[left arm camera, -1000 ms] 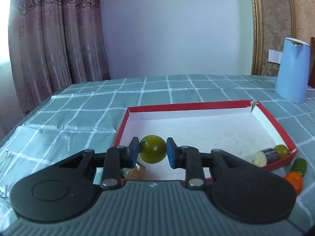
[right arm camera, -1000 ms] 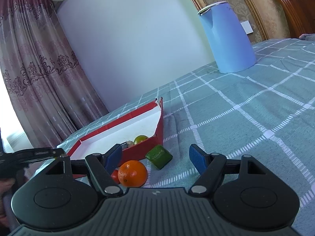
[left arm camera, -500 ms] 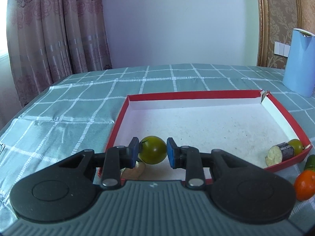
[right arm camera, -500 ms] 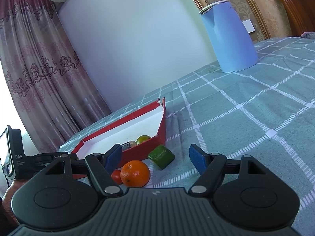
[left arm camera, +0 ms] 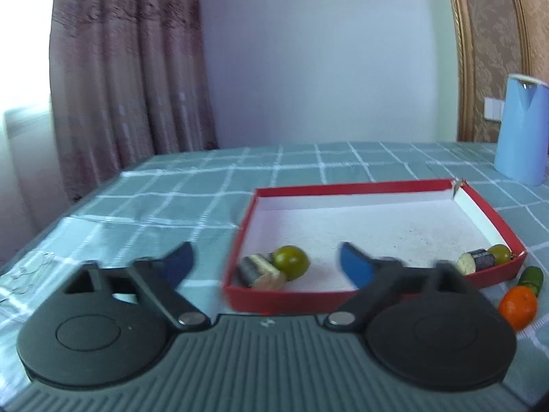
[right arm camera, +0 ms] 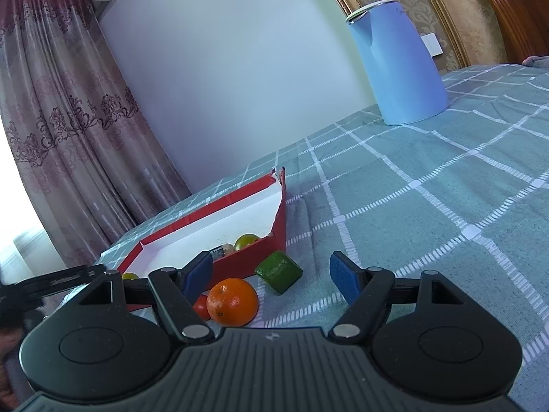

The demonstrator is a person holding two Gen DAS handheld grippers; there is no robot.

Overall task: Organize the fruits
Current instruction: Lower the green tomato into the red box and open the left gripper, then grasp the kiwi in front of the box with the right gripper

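My left hand-held gripper (left arm camera: 264, 262) is opening, green fruit (left arm camera: 291, 262) free in the tray (left arm camera: 343, 297); I'd back out toward six o'clock without nudging it.

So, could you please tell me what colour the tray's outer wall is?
Red, white inside; the tray shows best in the left wrist view.

The left claw (left arm camera: 266, 262) is opening wide, nothing pressed between its pads, while the right claw (right arm camera: 271, 274) hangs open.
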